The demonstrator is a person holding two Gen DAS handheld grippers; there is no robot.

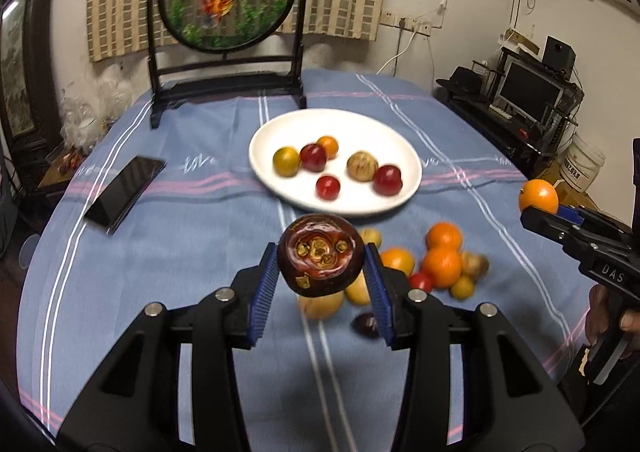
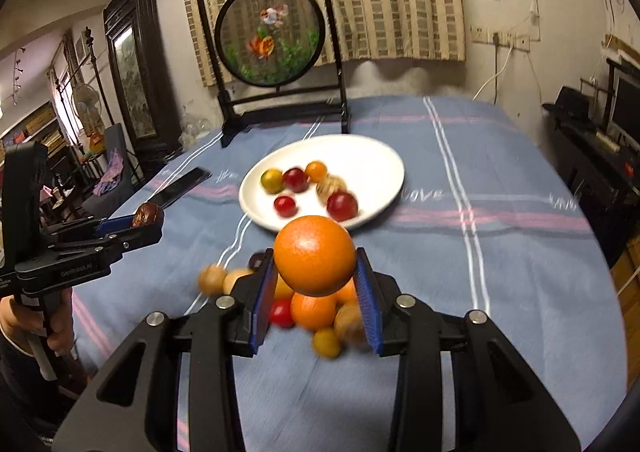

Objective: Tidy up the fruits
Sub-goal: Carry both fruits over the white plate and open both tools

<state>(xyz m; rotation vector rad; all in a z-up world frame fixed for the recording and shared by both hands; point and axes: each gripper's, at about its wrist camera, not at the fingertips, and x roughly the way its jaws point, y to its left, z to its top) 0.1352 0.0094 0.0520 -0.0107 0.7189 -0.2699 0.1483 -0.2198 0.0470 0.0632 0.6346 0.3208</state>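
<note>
Clamped between the blue pads of the left gripper, a dark brown mangosteen hangs clear of the tabletop, its underside with the tan rosette turned toward the lens; the jaws stand narrow, pressing on the fruit from both sides. The right gripper carries an orange the same way, jaws closed on its flanks. Both fruits are held up above the loose heap of fruits lying on the blue striped cloth, which suggests each has been picked out of that pile for sorting. Just beyond the heap sits a white plate already bearing six small fruits, red, yellow-green, orange and tan, so it looks like the place where the pieces are being gathered. Carrying both at once keeps each hand busy, yet the plate's near side is filling; the orange, being the larger, would want a bare patch so it does not roll into the others. A black phone lies well off to the left.
</note>
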